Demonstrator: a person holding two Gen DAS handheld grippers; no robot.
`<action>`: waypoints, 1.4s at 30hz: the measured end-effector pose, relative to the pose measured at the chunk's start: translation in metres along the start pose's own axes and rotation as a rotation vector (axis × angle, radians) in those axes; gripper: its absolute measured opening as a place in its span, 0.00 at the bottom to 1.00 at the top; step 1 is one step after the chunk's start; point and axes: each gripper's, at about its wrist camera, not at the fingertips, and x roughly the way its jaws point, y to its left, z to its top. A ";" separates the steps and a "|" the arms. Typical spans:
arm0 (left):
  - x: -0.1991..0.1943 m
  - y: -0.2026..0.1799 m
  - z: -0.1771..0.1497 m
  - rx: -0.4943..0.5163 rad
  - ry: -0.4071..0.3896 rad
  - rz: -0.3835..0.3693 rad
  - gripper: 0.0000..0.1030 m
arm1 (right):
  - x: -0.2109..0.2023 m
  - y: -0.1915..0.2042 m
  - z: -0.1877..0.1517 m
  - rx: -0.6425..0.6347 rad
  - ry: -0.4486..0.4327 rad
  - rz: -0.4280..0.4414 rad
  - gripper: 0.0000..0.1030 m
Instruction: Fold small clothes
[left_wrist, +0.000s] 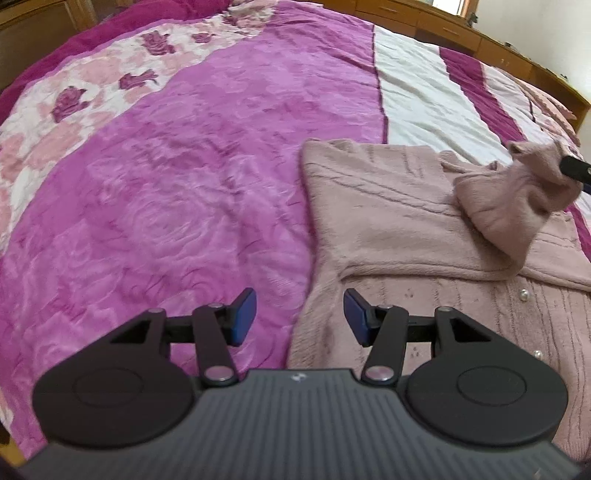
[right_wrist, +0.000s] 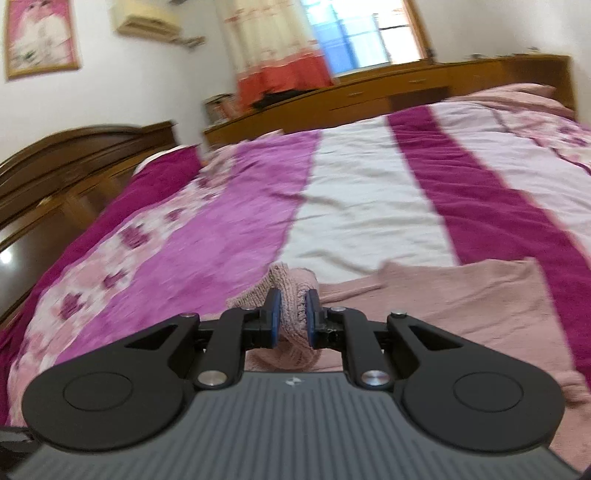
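A dusty-pink knitted cardigan (left_wrist: 388, 229) with pearl buttons lies on the bed, one sleeve folded across its body. My left gripper (left_wrist: 299, 317) is open and empty, just above the cardigan's left edge. My right gripper (right_wrist: 292, 314) is shut on the cuff of the other sleeve (right_wrist: 291, 306) and holds it lifted above the cardigan. In the left wrist view that lifted sleeve (left_wrist: 517, 192) hangs bunched at the right, with a right fingertip (left_wrist: 574, 168) showing behind it.
The bed is covered by a magenta floral blanket (left_wrist: 166, 184) and a white and magenta striped cover (right_wrist: 369, 206). A wooden headboard with drawers (right_wrist: 406, 88) runs along the far side. A dark wooden footboard (right_wrist: 74, 155) is at left.
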 end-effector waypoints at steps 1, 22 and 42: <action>0.002 -0.003 0.001 0.005 0.003 -0.003 0.53 | -0.001 -0.011 0.001 0.018 -0.006 -0.018 0.15; 0.034 -0.040 -0.002 0.152 -0.114 0.082 0.22 | 0.003 -0.141 -0.035 0.390 0.042 -0.124 0.32; 0.034 0.004 -0.003 -0.128 -0.113 0.078 0.24 | 0.009 -0.146 -0.039 0.373 0.071 -0.173 0.50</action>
